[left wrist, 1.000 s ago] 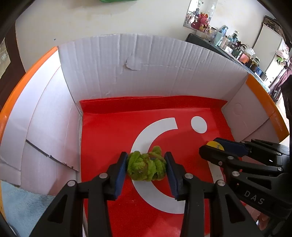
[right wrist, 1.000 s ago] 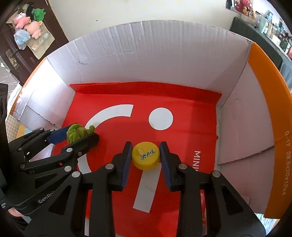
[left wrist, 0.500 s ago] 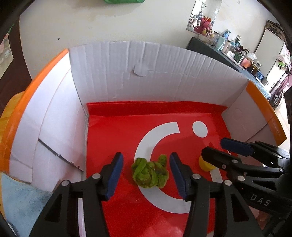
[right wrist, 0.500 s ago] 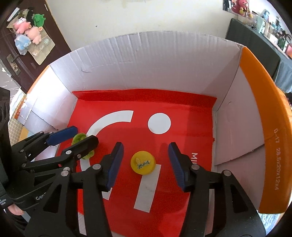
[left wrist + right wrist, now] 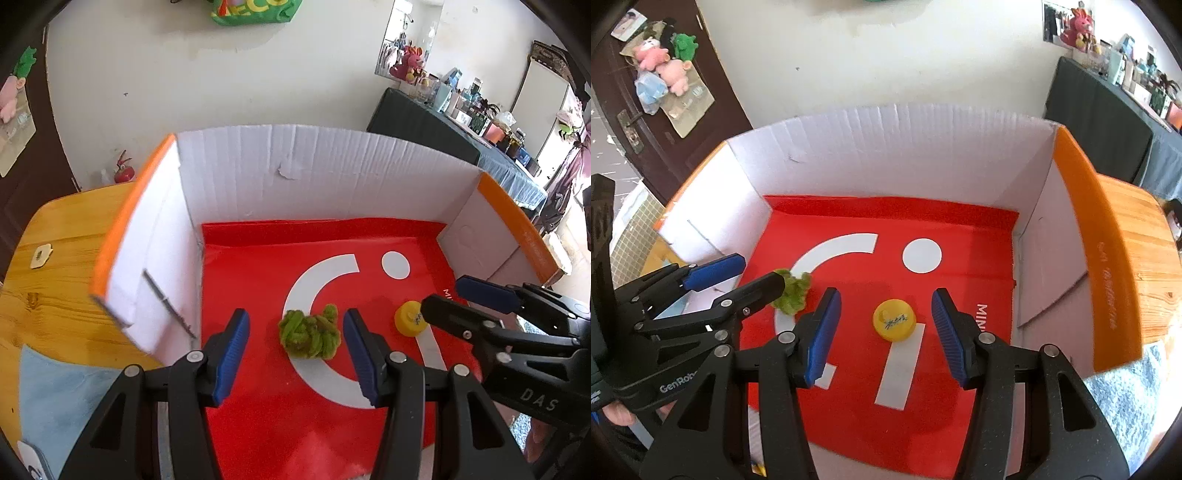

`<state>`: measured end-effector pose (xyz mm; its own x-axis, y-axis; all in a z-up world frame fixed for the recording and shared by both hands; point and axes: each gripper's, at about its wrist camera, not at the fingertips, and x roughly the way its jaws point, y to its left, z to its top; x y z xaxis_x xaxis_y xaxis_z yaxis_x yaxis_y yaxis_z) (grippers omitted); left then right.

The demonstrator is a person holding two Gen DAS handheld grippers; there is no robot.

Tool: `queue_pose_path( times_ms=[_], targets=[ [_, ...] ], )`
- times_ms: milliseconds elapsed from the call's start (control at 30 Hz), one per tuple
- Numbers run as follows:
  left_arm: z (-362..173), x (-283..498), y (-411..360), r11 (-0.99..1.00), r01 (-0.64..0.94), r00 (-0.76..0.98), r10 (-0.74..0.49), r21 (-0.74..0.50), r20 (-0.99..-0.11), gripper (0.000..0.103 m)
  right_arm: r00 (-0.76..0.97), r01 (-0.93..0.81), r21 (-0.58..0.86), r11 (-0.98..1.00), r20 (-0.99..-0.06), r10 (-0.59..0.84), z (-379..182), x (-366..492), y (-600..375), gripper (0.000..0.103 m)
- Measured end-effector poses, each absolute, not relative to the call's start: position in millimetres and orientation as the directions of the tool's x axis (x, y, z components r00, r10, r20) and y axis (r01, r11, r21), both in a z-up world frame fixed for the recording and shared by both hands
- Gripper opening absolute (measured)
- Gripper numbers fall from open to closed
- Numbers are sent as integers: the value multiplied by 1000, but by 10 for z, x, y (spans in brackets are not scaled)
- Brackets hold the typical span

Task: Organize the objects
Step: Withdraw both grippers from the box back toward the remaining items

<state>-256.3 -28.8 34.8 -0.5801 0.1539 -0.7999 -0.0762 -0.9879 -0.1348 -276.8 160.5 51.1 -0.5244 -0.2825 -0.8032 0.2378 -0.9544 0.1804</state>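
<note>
The cardboard box (image 5: 303, 177) sits on a wooden table (image 5: 55, 288), its white walls rising on the left, far and right sides around a red floor (image 5: 258, 417). The left wall carries an orange top edge (image 5: 129, 218), and the red floor beyond both objects lies bare up to the far wall.

The left gripper (image 5: 295, 347) hangs with its blue pads (image 5: 231, 354) spread wide — the green fuzzy bundle (image 5: 308, 334) lies on the floor between them, nearer the right pad, touching neither. It rests on the white arc printed on the floor, toward the near left of the box.

The right gripper (image 5: 882, 328) is likewise spread, holding nothing. The yellow cap (image 5: 894, 319) lies loose between its pads — clear of both — at the top of the white printed stripe, near the box's middle. The right wall stands well apart from it.
</note>
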Motion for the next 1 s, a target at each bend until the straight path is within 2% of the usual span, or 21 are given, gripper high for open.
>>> queue_pose_path(
  times_ms=[167,233,300,533,833,1000],
  targets=[
    [414,-2460,-278,-988,-80,-594,155,-133,-790,55,-559,256,191,-948,-771,-306,594,-2628,1596,50],
    [428,-2422,-263,-987,-85,-597,159,-135,-786,57,-565,262,186,-947,-766,-306,614,-2568,1601,54],
    [451,-2371,-258,-987,-86,-604,161,-137,-781,61,-575,266,178,-947,-760,-304,633,-2509,1610,62],
    [481,-2169,-280,-987,-83,-620,159,-138,-768,63,-597,271,167,-948,-744,-302,634,-2321,1655,63],
    [503,-1975,-303,-988,-67,-644,150,-139,-751,78,-614,287,162,-944,-725,-311,678,-2125,1642,73],
    [528,-1887,-296,-988,-73,-653,150,-135,-742,81,-624,294,159,-943,-715,-315,696,-2012,1627,80]
  ],
)
